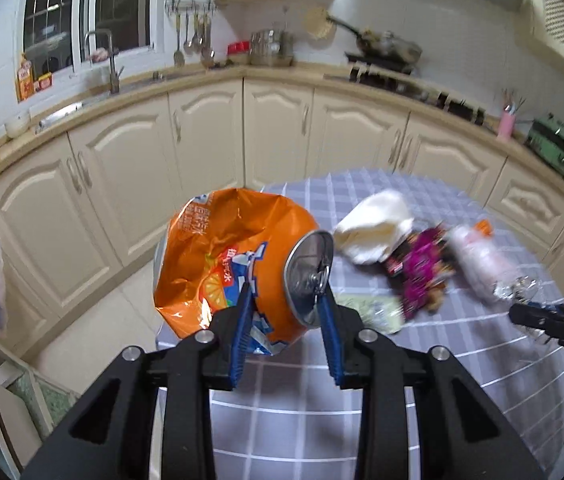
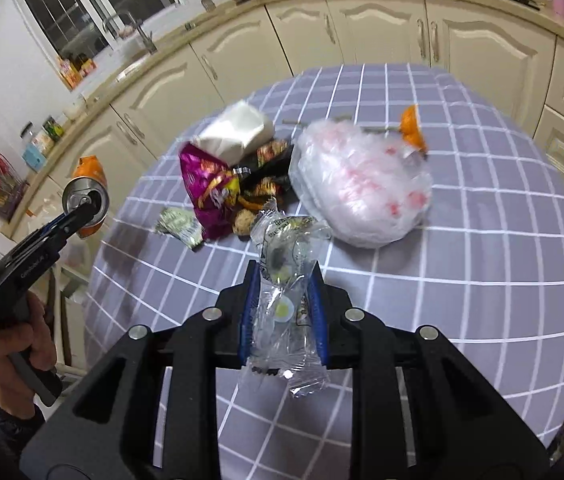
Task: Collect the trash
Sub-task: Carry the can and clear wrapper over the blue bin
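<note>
I had my left gripper (image 1: 284,290) clamped on the crushed orange can (image 1: 238,264), carried off past the edge of the checked table (image 2: 462,280) so it could go to whatever bin waited. My right gripper (image 2: 284,276) pinched a clear plastic wrapper (image 2: 286,280) above the table, near the remaining pile: purple packet (image 2: 206,188), white wad (image 2: 238,130), crumpled clear bag (image 2: 362,188).
</note>
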Demonstrator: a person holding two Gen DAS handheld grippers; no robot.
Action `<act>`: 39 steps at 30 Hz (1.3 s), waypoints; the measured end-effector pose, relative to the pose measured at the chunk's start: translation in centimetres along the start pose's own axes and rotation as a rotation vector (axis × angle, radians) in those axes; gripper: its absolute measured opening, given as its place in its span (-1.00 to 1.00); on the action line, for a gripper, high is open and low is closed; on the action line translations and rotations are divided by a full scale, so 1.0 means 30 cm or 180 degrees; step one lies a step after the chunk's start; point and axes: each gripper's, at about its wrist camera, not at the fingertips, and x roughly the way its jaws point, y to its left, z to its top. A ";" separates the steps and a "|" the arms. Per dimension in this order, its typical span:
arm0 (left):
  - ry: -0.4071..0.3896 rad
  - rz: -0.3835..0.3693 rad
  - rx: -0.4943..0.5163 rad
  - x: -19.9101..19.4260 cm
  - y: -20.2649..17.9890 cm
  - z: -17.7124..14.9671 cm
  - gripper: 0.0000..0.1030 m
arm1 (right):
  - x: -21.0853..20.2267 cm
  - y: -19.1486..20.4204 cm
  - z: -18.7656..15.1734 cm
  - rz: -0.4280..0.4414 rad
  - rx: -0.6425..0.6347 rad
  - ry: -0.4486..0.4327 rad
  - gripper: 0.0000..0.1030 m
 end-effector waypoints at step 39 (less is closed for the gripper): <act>0.1539 -0.2779 0.2019 0.020 -1.814 -0.631 -0.40 | -0.666 -1.340 -0.962 -0.1366 0.2952 -0.0498 -0.53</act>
